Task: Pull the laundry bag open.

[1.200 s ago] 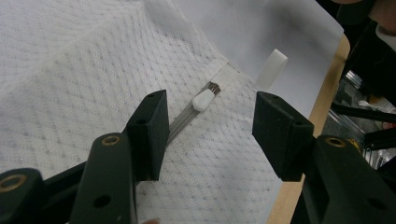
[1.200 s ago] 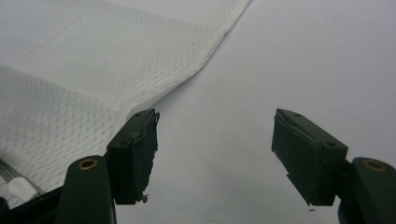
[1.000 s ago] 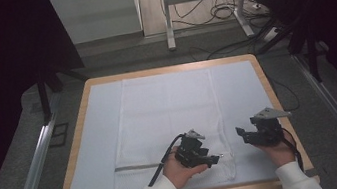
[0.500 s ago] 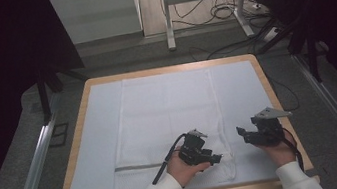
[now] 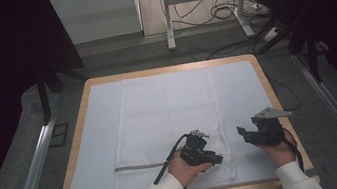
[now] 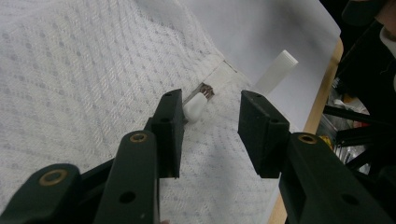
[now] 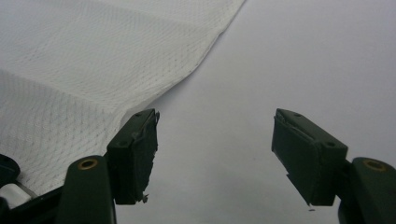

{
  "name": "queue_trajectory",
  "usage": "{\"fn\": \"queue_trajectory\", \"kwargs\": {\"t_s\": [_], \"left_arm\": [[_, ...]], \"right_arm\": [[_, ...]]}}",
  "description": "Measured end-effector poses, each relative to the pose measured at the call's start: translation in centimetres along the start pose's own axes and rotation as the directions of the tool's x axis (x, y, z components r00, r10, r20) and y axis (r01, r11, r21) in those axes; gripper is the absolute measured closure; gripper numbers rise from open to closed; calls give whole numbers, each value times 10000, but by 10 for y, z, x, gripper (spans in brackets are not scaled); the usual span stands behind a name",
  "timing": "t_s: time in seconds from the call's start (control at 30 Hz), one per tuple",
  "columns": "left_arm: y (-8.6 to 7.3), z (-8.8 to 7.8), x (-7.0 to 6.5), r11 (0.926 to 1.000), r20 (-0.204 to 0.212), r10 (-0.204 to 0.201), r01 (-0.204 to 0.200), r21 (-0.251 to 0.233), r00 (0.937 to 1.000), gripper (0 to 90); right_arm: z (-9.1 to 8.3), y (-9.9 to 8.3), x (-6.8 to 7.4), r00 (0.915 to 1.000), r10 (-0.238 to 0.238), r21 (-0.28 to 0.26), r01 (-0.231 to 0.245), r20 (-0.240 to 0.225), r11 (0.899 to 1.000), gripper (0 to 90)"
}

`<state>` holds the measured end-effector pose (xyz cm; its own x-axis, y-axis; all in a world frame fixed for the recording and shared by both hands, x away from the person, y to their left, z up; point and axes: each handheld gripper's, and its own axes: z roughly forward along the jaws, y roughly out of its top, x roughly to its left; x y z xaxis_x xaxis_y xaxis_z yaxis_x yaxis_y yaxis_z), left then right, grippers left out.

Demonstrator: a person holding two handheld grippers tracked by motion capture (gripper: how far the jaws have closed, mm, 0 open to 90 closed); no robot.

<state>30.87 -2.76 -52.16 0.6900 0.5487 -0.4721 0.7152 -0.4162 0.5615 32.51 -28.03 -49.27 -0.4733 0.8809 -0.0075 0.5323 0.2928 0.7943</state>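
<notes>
Left tongs (image 6: 210, 128) half-hide the mesh bag's (image 6: 84, 70) white zip pull (image 6: 194, 108)

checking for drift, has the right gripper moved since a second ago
No. The right gripper sits at the same spot beside the mesh bag's right edge, inside the table's wooden rim, as before.

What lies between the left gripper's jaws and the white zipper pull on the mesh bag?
Only bare mesh bag fabric: in the left gripper view the zipper pull sits just beyond the left gripper, whose jaws have just been closing, nothing clamped.
</notes>
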Motion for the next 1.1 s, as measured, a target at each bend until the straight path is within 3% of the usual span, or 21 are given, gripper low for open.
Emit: {"fn": "queue_trajectory", "kwargs": {"t_s": [0.7, 1.1], "left_arm": [[2, 11, -3, 9997, -535, 249, -251, -30, 9983, 802], [4, 13, -5, 9987, -594, 497, -491, 105, 9970, 839]], "right_arm": [[0, 0, 0, 10000, -6, -26, 6, 39, 10000, 309], [-1, 0, -1, 9999, 28, -31, -27, 118, 10000, 309]]}}
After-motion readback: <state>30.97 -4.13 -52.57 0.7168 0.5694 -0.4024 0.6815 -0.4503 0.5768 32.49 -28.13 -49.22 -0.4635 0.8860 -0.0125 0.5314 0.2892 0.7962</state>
